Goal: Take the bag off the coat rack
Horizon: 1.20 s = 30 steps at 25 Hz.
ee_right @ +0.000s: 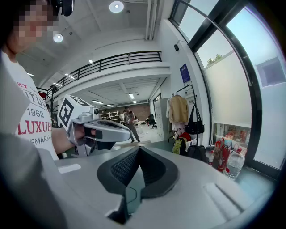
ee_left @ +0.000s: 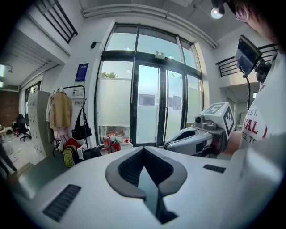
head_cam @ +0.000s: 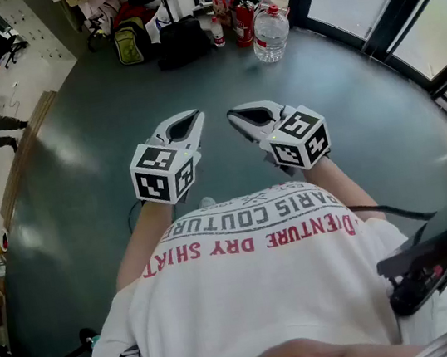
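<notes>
The black bag [ee_left: 82,129] hangs by its straps from the coat rack [ee_left: 85,95], far across the room, left of the glass doors [ee_left: 152,107]. A beige coat [ee_left: 60,112] hangs on the same rack just left of the bag. On the floor below sit a yellow-green backpack [head_cam: 129,44] and a black duffel [head_cam: 181,41]. Further right are red fire extinguishers [head_cam: 242,21] and a big water jug [head_cam: 271,33]. I hold both tools in front of my chest, well apart from the rack, tips angled toward each other. My left gripper [head_cam: 194,117] has its jaws pressed together on nothing. My right gripper [head_cam: 232,114] is closed and empty too.
</notes>
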### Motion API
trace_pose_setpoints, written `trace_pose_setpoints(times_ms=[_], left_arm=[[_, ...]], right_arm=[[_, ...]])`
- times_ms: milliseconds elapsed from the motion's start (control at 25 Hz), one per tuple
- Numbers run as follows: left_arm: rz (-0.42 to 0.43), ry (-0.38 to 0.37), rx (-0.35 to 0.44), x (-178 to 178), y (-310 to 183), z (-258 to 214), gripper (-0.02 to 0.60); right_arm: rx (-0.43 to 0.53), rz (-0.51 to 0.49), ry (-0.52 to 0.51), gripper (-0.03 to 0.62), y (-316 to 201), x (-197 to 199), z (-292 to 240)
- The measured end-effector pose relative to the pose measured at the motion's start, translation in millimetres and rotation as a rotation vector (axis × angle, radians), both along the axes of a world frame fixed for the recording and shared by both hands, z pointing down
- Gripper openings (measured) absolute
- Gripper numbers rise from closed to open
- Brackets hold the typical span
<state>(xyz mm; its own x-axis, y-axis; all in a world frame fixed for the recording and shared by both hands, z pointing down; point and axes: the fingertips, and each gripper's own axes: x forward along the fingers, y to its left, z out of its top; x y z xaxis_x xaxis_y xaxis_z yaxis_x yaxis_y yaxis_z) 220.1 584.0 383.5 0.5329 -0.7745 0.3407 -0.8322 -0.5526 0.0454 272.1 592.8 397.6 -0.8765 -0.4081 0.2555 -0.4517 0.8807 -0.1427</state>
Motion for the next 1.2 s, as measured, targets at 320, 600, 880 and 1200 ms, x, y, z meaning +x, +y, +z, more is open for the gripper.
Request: trace_pose_setpoints(times_ms=[320, 600, 880, 1200], left_arm=[[-0.005, 0.010, -0.005, 4.3, -8.6, -1.3, 0.002], [-0.003, 0.015, -0.006, 11.5, 4.2, -3.8, 0.002], [0.010, 0.031, -0.013, 17.6, 4.9, -5.8, 0.002], [-0.011, 0.048, -0.002, 3.5, -23.0, -5.5, 0.002]], right_arm=[[0.001, -0.004, -0.005, 0.002, -8.3, 3.3, -1.3], [0.007, -0.003, -0.020, 0.002, 1.4, 8.3, -8.1], [-0.003, -0.004, -0.089, 0.002, 1.2, 15.9, -18.7], [-0.024, -0.010, -0.092, 0.002, -28.6, 9.0, -12.3]])
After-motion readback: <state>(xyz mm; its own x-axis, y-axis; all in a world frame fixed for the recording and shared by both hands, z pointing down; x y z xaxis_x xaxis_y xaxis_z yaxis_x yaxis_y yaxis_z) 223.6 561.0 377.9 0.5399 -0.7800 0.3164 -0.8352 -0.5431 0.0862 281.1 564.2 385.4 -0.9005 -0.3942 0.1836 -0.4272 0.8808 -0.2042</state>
